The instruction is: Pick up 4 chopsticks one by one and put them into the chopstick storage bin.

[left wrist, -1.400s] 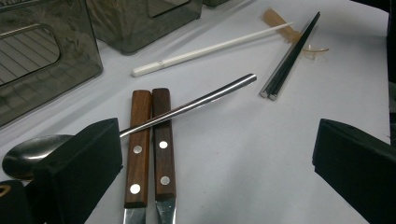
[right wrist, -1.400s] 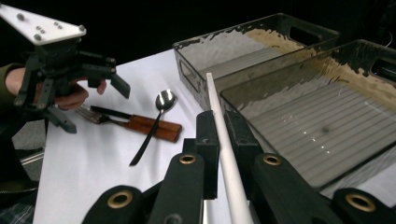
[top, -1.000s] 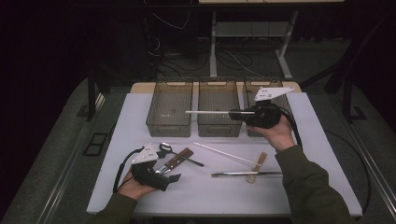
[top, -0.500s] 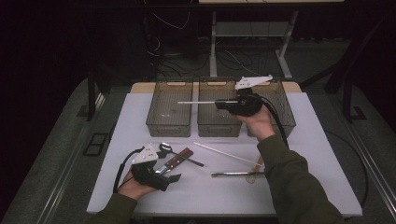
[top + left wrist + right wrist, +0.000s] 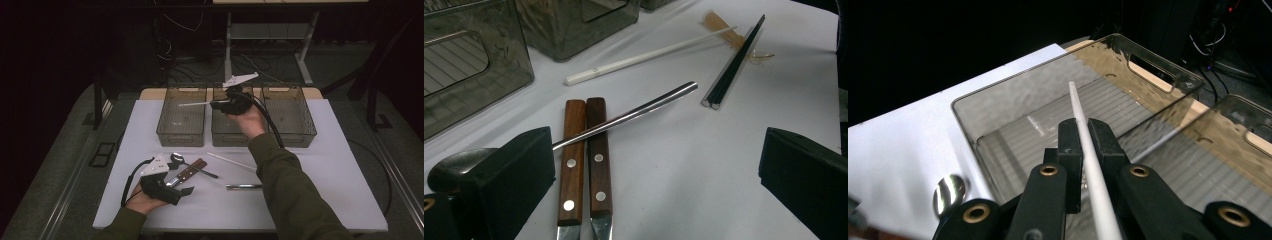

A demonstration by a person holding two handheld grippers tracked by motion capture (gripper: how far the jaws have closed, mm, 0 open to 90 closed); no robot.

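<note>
The right tool (image 5: 1082,145) grips a white chopstick (image 5: 1079,112) over the left bin (image 5: 182,131). It looks light, stiff and slippery, best pinched mid-length. The left tool (image 5: 654,175) sits open.

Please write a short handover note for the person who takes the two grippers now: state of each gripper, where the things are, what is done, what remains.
Right gripper: shut on a white chopstick, held above the left bin, tip pointing left in the high view.
Left gripper: open, resting on the table by the two wooden-handled knives and the spoon lying across them.
Still on the table: a second white chopstick, a dark chopstick pair.
Done: one chopstick lifted to the bins. All three bins look empty.
Left: probably release this chopstick into the left bin, then sort the rest.
</note>
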